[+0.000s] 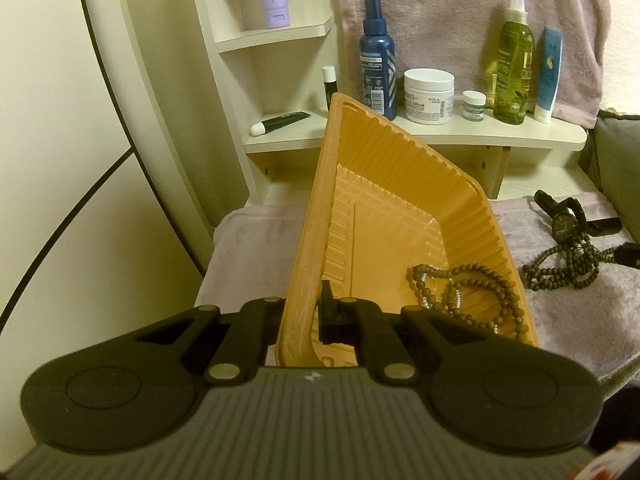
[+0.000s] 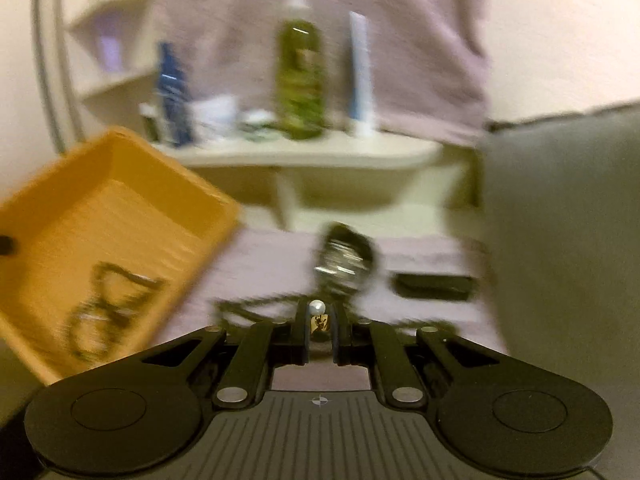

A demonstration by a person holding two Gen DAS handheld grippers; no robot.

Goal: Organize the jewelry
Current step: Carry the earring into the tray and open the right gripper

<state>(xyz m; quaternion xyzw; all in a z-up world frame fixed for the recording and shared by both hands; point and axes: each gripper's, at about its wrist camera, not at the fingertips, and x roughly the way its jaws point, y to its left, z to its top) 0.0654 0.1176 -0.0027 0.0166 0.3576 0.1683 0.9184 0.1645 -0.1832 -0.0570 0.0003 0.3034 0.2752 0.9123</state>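
My left gripper [image 1: 308, 308] is shut on the near left rim of an orange ribbed tray [image 1: 400, 184], which it holds tilted. A brown bead necklace [image 1: 460, 292] lies in the tray's low corner. To the right, on the pale purple towel [image 1: 560, 320], lie more brown beads [image 1: 568, 268] and a dark wristwatch [image 1: 564, 224]. The right wrist view is motion-blurred. My right gripper [image 2: 319, 320] is shut on a small gold piece topped with a white pearl [image 2: 317, 306], held above the towel. The tray [image 2: 120, 184] shows at its left, and the watch [image 2: 344, 260] lies just beyond the fingers.
A pale wooden shelf [image 1: 440, 136] behind the tray carries a blue bottle [image 1: 378, 60], a white cream jar [image 1: 428, 96], a green spray bottle [image 1: 514, 68] and a blue tube [image 1: 550, 76]. A black flat item [image 2: 434, 286] lies on the towel. A grey cushion [image 2: 560, 220] is at the right.
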